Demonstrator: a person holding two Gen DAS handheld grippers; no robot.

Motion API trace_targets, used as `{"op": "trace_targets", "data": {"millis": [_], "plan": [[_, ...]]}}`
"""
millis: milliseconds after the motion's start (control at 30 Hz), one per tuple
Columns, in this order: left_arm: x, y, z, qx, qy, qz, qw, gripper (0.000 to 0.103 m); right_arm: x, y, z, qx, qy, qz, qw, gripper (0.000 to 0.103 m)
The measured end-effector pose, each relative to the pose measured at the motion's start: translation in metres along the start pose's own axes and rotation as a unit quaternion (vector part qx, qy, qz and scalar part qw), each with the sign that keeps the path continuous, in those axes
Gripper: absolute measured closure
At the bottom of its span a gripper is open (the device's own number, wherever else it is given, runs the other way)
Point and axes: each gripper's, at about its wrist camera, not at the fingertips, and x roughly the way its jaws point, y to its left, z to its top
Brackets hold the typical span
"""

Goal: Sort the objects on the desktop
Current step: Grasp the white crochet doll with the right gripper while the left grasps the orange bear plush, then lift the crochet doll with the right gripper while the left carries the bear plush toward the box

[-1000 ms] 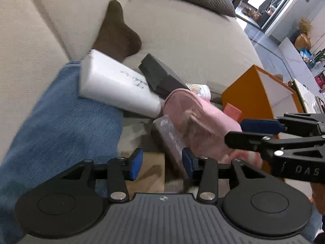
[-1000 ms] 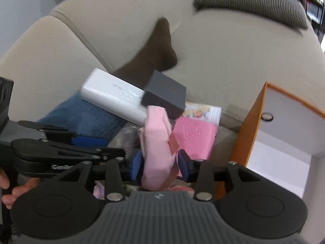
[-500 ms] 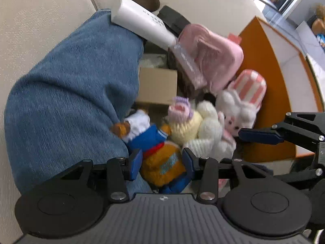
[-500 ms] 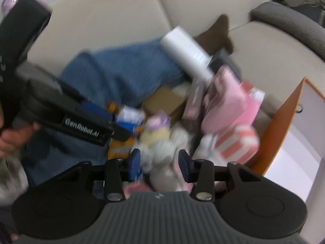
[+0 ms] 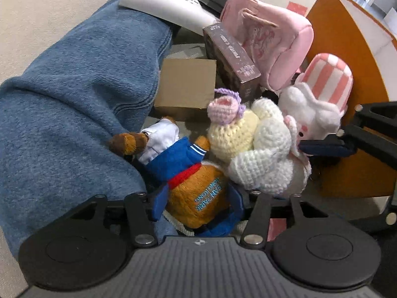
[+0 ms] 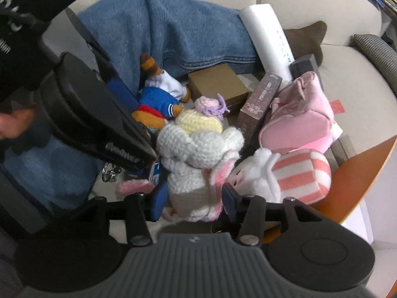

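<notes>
Left wrist view: the left gripper (image 5: 197, 204) is seen with its blue pads on either side of the orange plush bear (image 5: 198, 193); the jaws stand parted around the toy's body, and whether the pads actually press it cannot be told, since the contact is hidden by the plush. The bear's lower part is cut off behind the gripper body. Beside it lies the crocheted doll (image 5: 250, 144), with the striped plush rabbit (image 5: 320, 99) touching it on the far side. Behind these, a brown cardboard box (image 5: 188, 87), a dark printed carton (image 5: 230, 57) whose lettering is too small to read, and a pink pouch (image 5: 270, 39) are piled together. A white box (image 5: 161, 2) is partly cut off by the upper frame edge and rests on the blue denim cloth (image 5: 74, 99). The orange storage box (image 5: 347, 57) is only partly in view at the right.

Right wrist view: the right gripper (image 6: 196, 201) is seen with parted jaws framing the crocheted doll's lower end; a firm grip cannot be confirmed. The left gripper's arm blocks much of the left side, hiding most of the bear. A metal keyring (image 6: 109, 173) is glimpsed beneath it.
</notes>
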Motion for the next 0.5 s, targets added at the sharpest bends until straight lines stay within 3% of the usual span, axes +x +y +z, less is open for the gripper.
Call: {"op": "trace_targets", "data": {"millis": [200,367,500], "plan": [[0.007,-0.004,0.003,0.005,-0.002,0.001,1.0,0.037,0.015,0.001,0.005,0.003,0.008,-0.001,1.0,0.04],[0.01,-0.006,0.004,0.004,-0.005,0.002,1.0,0.035,0.025,0.009,0.009,0.017,0.014,-0.031,0.999,0.04],[0.005,0.0,0.003,0.002,-0.015,-0.015,0.9998,0.035,0.025,0.014,0.006,0.03,0.006,-0.061,0.998,0.055]]}}
